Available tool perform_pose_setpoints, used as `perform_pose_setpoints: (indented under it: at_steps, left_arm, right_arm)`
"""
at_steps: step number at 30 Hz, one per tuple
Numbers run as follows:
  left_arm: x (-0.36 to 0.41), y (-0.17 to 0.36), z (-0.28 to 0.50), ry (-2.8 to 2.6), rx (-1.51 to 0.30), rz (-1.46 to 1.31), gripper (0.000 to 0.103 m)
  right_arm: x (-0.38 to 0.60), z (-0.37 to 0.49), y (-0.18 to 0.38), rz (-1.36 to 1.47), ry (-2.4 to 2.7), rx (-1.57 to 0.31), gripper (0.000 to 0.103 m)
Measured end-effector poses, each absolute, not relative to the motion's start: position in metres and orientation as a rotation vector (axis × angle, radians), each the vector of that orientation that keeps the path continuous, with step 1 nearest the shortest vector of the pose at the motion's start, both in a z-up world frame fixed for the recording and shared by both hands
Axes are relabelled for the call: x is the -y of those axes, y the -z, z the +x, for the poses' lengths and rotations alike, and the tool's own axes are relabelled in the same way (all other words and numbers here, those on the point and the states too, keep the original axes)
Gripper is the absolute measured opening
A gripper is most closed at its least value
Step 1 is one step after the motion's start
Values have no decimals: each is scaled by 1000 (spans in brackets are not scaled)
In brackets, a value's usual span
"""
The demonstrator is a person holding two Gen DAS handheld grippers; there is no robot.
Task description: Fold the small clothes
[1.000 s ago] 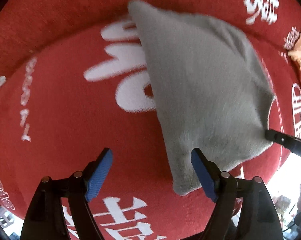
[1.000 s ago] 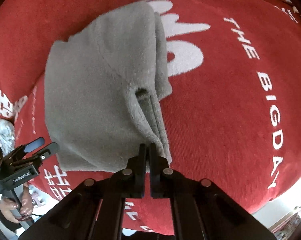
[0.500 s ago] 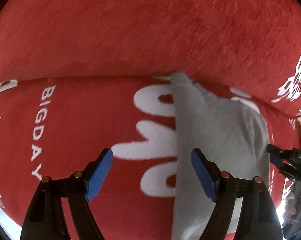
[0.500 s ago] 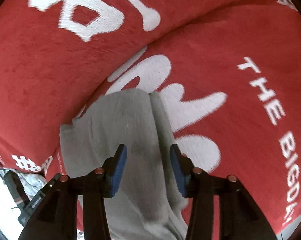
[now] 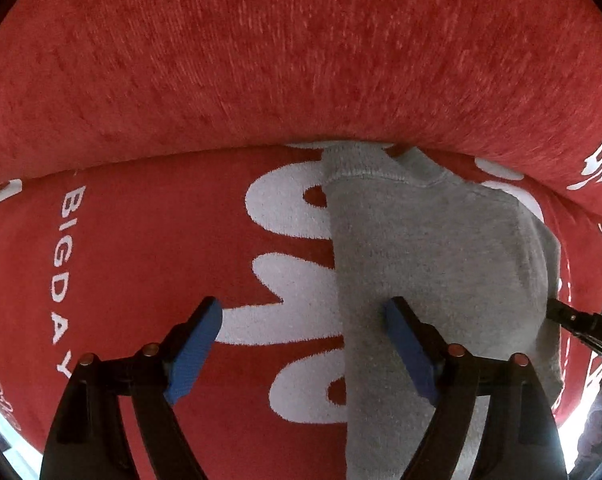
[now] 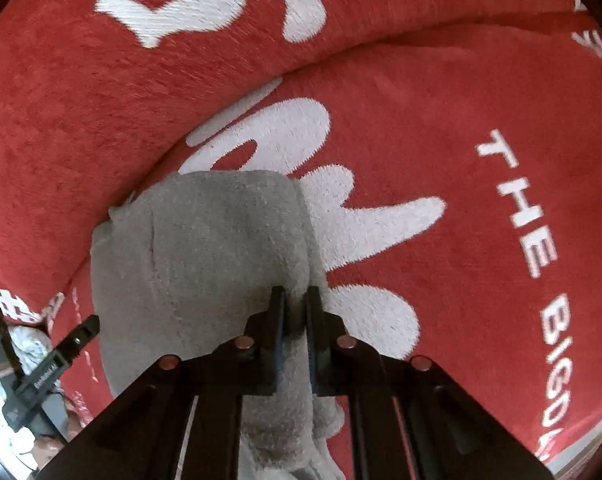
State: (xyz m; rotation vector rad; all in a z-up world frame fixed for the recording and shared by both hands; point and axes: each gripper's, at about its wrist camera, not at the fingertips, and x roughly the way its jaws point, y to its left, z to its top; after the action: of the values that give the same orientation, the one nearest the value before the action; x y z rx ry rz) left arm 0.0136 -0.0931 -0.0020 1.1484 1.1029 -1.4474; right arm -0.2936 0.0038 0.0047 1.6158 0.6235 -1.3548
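A small grey fleece garment (image 5: 441, 264) lies folded flat on the red blanket, its collar end against the backrest. My left gripper (image 5: 303, 308) points straight down over the garment's left edge, jaws opening wide and pressing on nothing; its right finger (image 5: 405, 336) hangs above the cloth. In the right wrist view the grey garment (image 6: 205, 248) fills the lower middle. My right gripper (image 6: 295, 300) is closing to a narrow slit on a raised ridge of grey cloth near the garment's right edge. One finger of the left gripper (image 6: 81, 336) shows at the far left.
The red blanket (image 5: 141, 280) with big white lettering covers the seat, and a padded red backrest (image 5: 301, 60) rises just behind the garment. A pale crumpled cloth (image 6: 29, 344) lies beyond the seat's left edge. The seat's front edge (image 6: 581, 440) runs at lower right.
Both grippers have moved toward the backrest. The right gripper let go of the garment's edge, opened, then shut again on a ridge of cloth. The left gripper now hangs over the garment's left edge.
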Motion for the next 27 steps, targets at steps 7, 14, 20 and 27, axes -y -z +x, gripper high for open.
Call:
perform_pose_setpoints:
  at_steps: [7,14,20,27]
  left_arm:
    - [88,-5,23,1449,-1096,1153,85]
    - [83,-8,24,1436,-1095,1157,85]
    - [79,-11,27,1428,-1102,1162,85]
    - [75,-15,27,1434,-1094,1202,85]
  right_arm:
    - [-15,-268,-41,1481,1309,-643,10]
    - [-29,-259,-12,1522,1280,-742,9]
    - [-43,-281,-21,1592,1296,-651,23]
    - [-67,-299,-19,1689,1280,-507,51]
